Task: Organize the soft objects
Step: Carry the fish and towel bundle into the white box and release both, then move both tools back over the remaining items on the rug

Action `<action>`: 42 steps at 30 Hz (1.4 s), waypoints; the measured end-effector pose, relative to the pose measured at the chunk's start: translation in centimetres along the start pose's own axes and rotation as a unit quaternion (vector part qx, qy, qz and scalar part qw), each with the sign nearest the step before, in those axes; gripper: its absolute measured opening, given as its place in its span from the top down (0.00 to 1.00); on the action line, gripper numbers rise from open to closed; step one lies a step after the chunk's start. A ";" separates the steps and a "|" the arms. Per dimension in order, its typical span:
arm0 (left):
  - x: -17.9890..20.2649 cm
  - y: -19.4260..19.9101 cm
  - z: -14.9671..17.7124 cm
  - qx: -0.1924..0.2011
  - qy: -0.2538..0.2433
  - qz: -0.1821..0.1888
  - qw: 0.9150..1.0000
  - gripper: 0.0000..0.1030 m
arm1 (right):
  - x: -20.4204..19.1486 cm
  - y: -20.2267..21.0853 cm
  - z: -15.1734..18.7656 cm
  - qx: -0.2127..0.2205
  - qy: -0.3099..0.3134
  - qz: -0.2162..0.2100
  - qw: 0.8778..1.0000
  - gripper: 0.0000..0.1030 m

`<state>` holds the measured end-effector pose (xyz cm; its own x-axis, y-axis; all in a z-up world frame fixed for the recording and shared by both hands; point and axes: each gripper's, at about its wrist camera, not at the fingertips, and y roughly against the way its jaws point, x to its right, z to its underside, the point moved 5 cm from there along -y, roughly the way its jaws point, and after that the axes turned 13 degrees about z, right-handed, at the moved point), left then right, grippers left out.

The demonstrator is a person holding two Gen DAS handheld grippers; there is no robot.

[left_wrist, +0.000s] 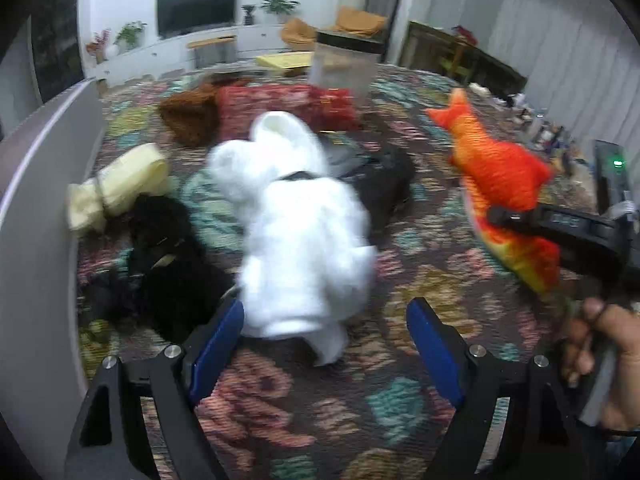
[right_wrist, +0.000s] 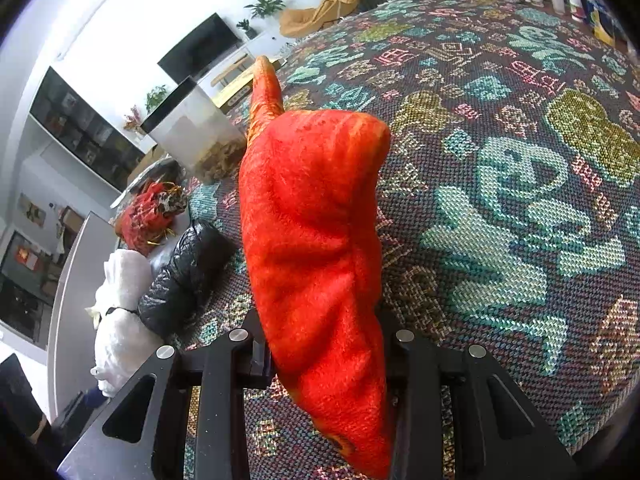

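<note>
A white plush toy [left_wrist: 296, 232], blurred, lies on the patterned cloth [left_wrist: 400, 400] in the left wrist view. My left gripper [left_wrist: 326, 306] stands open over its near end; the blue pads [left_wrist: 218, 344] flank the plush without pressing it. My right gripper [right_wrist: 320, 320] is shut on an orange fish plush [right_wrist: 316, 240], held up off the cloth. The left wrist view shows the same fish [left_wrist: 496, 164] at the right, clamped in the black right gripper [left_wrist: 504, 216], with a person's hand [left_wrist: 600, 344] below it.
Lying on the cloth are a cream rolled cloth [left_wrist: 120, 184], a black fluffy item [left_wrist: 168, 248], a brown plush [left_wrist: 192, 116], a red cushion [left_wrist: 288, 108] and a black quilted roll [right_wrist: 188, 276]. A clear black-lidded container [right_wrist: 196, 136] stands behind them. A grey panel [left_wrist: 40, 200] borders the left.
</note>
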<state>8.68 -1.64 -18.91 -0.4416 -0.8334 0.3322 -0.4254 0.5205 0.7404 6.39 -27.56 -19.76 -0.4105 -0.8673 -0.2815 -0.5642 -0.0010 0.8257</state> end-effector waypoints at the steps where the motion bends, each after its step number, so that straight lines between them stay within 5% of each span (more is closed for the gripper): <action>1: 0.5 -0.4 -0.2 -0.004 -0.010 -0.003 1.000 0.19 | 0.0 0.0 0.0 0.001 0.002 0.002 1.000 0.64; 3: 0.3 -1.4 -1.8 0.012 -0.021 -0.048 0.999 0.19 | -0.1 0.1 0.0 0.004 0.004 0.001 1.000 0.64; 6: -2.4 -2.9 -3.9 0.027 0.047 -0.077 0.996 0.27 | 0.1 0.6 -0.1 0.012 -0.003 -0.012 1.000 0.64; 7: -3.2 -3.2 -4.3 0.029 0.071 -0.057 0.995 0.56 | 0.3 0.6 -0.1 0.011 -0.010 -0.019 1.000 0.64; 9: -4.1 -3.3 -4.3 0.026 0.107 -0.025 0.994 0.61 | 0.7 0.6 -0.1 0.007 -0.021 -0.032 0.999 0.65; 15: -0.9 3.9 -4.3 0.065 0.091 0.077 0.991 0.63 | 1.7 2.3 0.0 -0.014 -0.085 -0.115 0.990 0.68; 20: -0.4 11.1 -6.6 0.117 0.084 0.111 0.983 0.62 | -3.5 6.7 -0.3 -0.012 -0.034 -0.157 0.987 0.68; 24: -3.3 18.7 -6.9 0.158 0.062 0.052 0.984 0.61 | -12.1 11.1 0.2 -0.026 0.037 -0.226 0.973 0.68; 27: -7.6 24.1 -5.6 0.174 0.063 -0.041 0.982 0.59 | -20.7 13.3 1.8 -0.073 0.074 -0.302 0.948 0.68; 30: -13.1 28.2 -3.3 0.170 0.092 -0.145 0.970 0.47 | -30.4 13.8 4.6 -0.130 0.112 -0.354 0.919 0.64; 32: -16.8 30.4 -1.3 0.156 0.116 -0.229 0.954 0.21 | -34.6 13.2 6.3 -0.155 0.126 -0.370 0.907 0.39; 33: -17.9 31.1 -0.6 0.155 0.122 -0.250 0.948 0.04 | -36.5 12.5 7.4 -0.180 0.133 -0.380 0.898 0.05; 34: -19.1 31.9 0.2 0.157 0.129 -0.273 0.940 0.00 | -38.6 11.1 8.9 -0.220 0.137 -0.377 0.889 0.07; 36: -21.2 32.7 1.7 0.153 0.152 -0.306 0.927 0.00 | -39.3 9.3 9.8 -0.225 0.139 -0.349 0.899 0.07; 38: -22.2 32.7 2.8 0.150 0.173 -0.310 0.923 0.00 | -38.3 8.8 9.1 -0.182 0.148 -0.322 0.917 0.07; 42: -21.0 30.4 3.2 0.152 0.161 -0.269 0.937 0.00 | -32.5 7.8 7.2 -0.113 0.168 -0.245 0.948 0.07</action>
<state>2.51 32.32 -5.23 0.1420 -0.9778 0.1542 -0.7449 -0.0030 0.6672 10.15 4.18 -7.73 0.1336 -0.8447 -0.5182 -0.4448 -0.5184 0.7303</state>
